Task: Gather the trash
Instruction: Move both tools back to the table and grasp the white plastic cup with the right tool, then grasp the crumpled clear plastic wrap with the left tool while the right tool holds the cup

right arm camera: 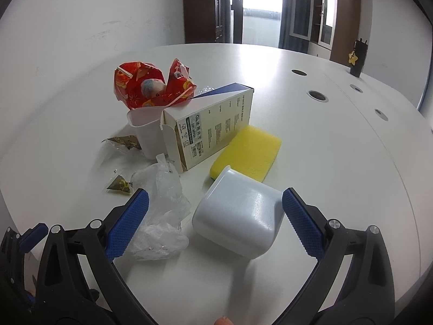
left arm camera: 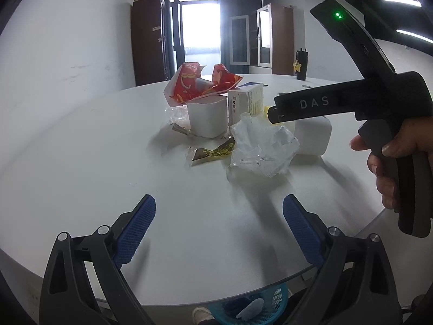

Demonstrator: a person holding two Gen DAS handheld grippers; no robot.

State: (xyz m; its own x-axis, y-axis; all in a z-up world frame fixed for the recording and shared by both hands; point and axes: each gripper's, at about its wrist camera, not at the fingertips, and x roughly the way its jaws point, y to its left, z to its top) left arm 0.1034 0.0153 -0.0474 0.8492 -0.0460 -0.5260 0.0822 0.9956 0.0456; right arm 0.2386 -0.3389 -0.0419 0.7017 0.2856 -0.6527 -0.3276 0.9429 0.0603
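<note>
While the right gripper (right arm camera: 215, 211) hangs with blue fingers spread wide around a tipped white plastic cup (right arm camera: 238, 216), crumpled clear plastic film (right arm camera: 159, 208) lies at its nine o'clock, touching the left pad. At twelve o'clock a yellow sponge (right arm camera: 249, 154), a white cardboard box (right arm camera: 211, 127) and a red foil wrapper (right arm camera: 151, 86) crowd the white table (right arm camera: 324, 149). Wide open and empty, the left gripper (left arm camera: 219, 226) hovers over bare tabletop, a blue mesh basket (left arm camera: 278, 298) at six o'clock.
</note>
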